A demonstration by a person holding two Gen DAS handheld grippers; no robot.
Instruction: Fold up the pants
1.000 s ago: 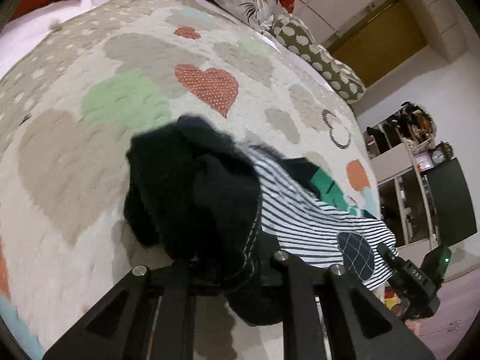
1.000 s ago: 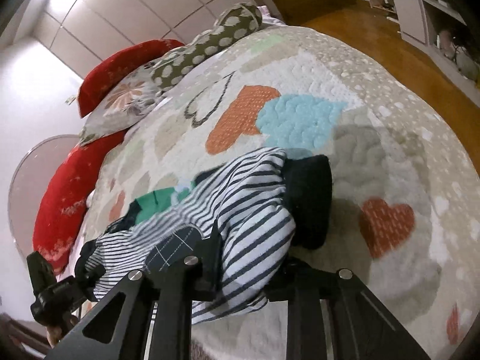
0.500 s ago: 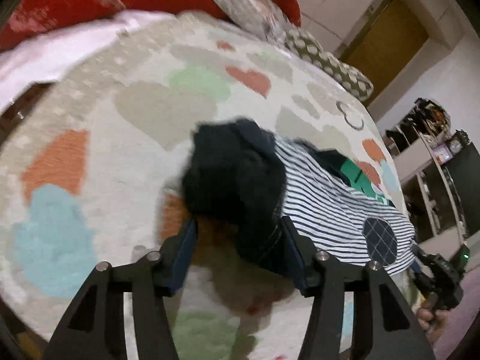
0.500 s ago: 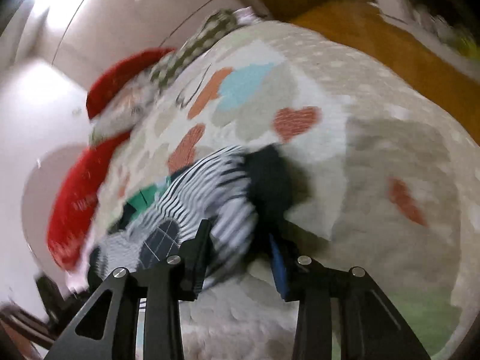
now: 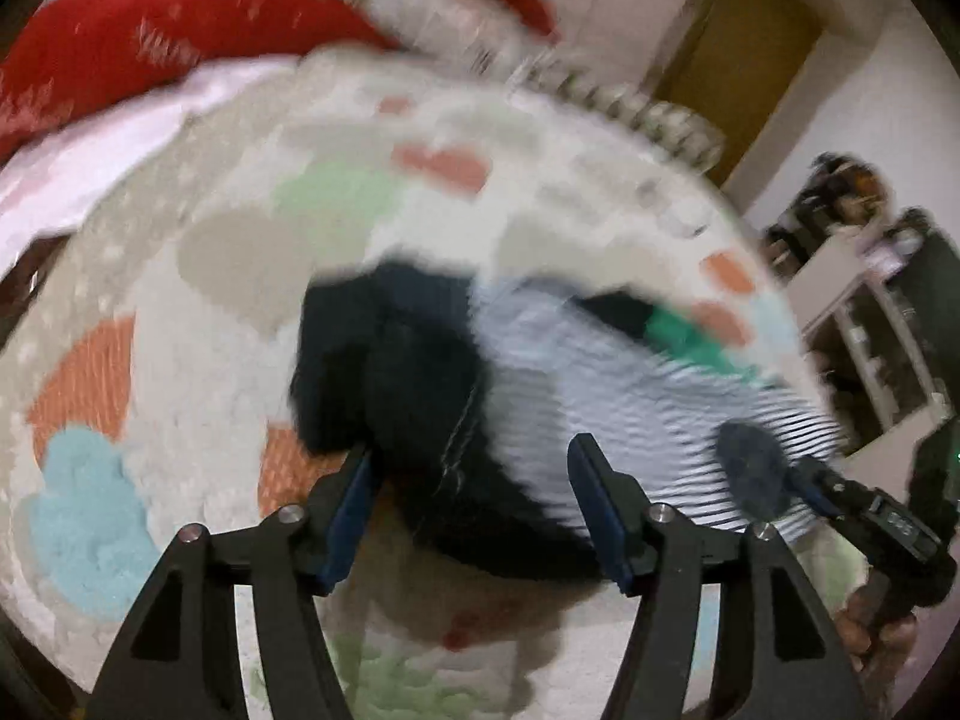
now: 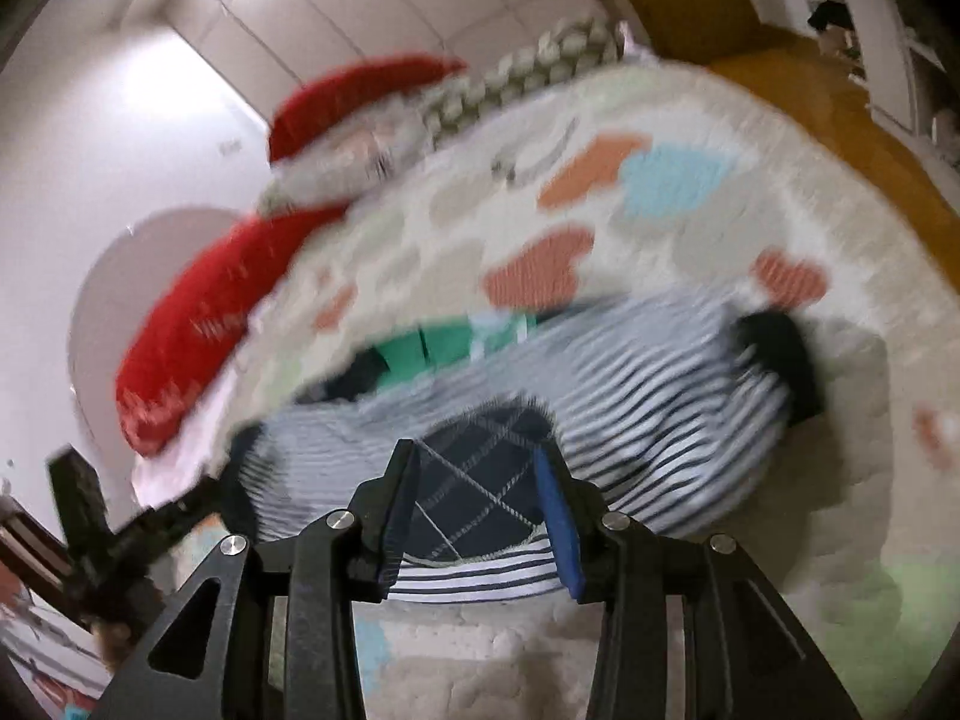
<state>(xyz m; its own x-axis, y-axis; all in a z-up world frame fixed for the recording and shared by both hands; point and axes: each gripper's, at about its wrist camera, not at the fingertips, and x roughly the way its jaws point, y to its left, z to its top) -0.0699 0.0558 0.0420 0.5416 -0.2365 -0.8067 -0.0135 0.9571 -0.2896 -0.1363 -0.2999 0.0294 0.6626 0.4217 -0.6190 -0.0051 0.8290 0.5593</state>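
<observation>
The striped pants lie bunched on the heart-patterned bedspread, with dark navy cuffs, a green patch and a navy quilted knee patch. My left gripper is open, its jaws on either side of the dark cuff end. My right gripper is open, its jaws on either side of the knee patch; it also shows at the right of the left wrist view. Both views are motion-blurred.
Red pillows and a spotted bolster line the head of the bed. A wooden door and shelving stand beyond the bed. Wood floor runs beside the bed.
Both grippers have opened and let go of the pants, which now lie on the bedspread. Both have pulled back and tilted, and the right one has shifted to the knee patch.
</observation>
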